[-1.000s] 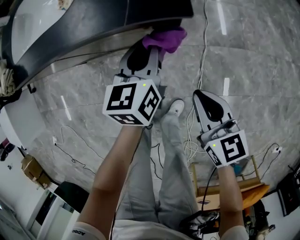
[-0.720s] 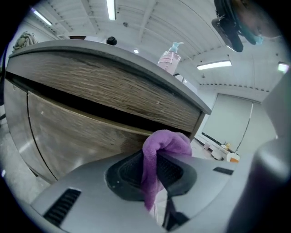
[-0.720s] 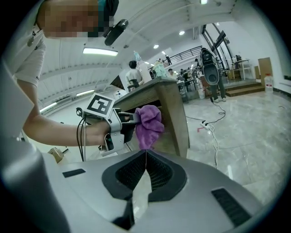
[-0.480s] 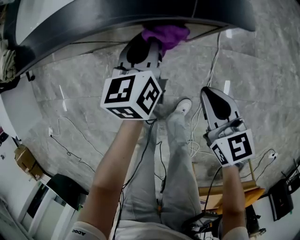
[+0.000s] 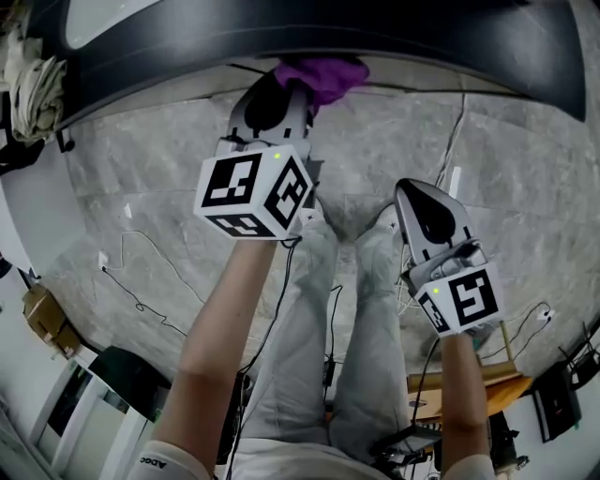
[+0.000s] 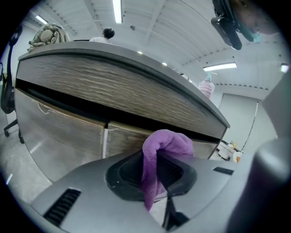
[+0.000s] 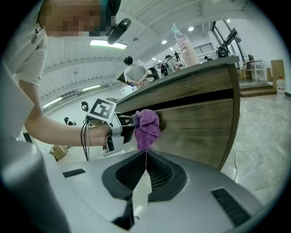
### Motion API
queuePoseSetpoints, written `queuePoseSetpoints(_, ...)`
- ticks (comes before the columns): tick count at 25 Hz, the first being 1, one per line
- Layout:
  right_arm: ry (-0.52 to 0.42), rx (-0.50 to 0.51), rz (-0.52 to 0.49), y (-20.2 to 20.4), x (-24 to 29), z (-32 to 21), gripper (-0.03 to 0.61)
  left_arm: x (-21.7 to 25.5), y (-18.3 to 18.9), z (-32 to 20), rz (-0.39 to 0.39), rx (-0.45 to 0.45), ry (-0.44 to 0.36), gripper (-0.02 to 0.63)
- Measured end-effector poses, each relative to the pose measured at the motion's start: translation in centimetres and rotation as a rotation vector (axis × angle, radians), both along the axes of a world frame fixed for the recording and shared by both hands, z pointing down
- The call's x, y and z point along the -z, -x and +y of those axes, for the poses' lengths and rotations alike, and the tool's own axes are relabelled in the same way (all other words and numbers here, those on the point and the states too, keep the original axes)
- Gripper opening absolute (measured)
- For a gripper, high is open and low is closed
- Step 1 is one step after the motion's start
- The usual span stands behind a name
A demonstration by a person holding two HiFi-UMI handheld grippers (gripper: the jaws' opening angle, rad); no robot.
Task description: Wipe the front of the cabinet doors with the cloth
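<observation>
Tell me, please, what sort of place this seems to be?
Most likely a large lab or workshop hall rather than a home: a long counter with wood-grain cabinet doors stands on a polished stone floor strewn with loose cables, under a high ceiling with strip lights.

Cloth (image 5: 323, 77) against cabinet door (image 7: 200, 129), right gripper (image 5: 417, 192) apart.

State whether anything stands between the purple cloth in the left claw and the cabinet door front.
Nothing visible does. The left claw is shut on the purple cloth, which appears to meet the wooden cabinet door just under the countertop overhang.
</observation>
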State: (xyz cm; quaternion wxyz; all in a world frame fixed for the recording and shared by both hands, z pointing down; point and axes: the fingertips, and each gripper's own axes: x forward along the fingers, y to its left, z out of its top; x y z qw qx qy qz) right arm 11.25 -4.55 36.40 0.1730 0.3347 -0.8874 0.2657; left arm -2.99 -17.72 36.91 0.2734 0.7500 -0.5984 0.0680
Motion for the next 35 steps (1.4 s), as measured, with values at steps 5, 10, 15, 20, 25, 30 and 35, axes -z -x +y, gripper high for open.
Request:
queuePoseSetpoints(5,-0.02,0.005,-0.005,4.7,1.1,-0.6,0.028,0.2,5.3,0.3,0.007,0.025,0.001,0.06)
queuePoseSetpoints(10,-0.037,0.007,-0.017,7.3,2.2,-0.4,0.028,0.4,8.4,0.8,0.007,0.046,-0.006,0.06)
queuePoseSetpoints(15,-0.028,0.025,-0.031,6.6,1.6,0.8,0.028,0.5,9.1,1.7,0.004,0.123,-0.018,0.059)
queuePoseSetpoints(20,-0.014,0.049,-0.047,3.1,0.7,2.6,0.028,0.4,6.8,3.8,-0.031,0.163,-0.012,0.059)
queuePoseSetpoints(25,0.003,0.08,-0.034,-3.7,-0.1,3.9,0.028,-0.6,-0.5,5.8,-0.016,0.168,0.004,0.058)
queuePoseSetpoints(30,0.024,0.068,-0.008,-11.9,-1.4,4.6,0.028,-3.5,-11.3,6.0,0.031,0.12,0.043,0.059)
queuePoseSetpoints(35,0.039,0.015,-0.005,-18.4,-3.1,4.1,0.028,-6.3,-19.8,4.7,0.026,0.036,0.066,0.058)
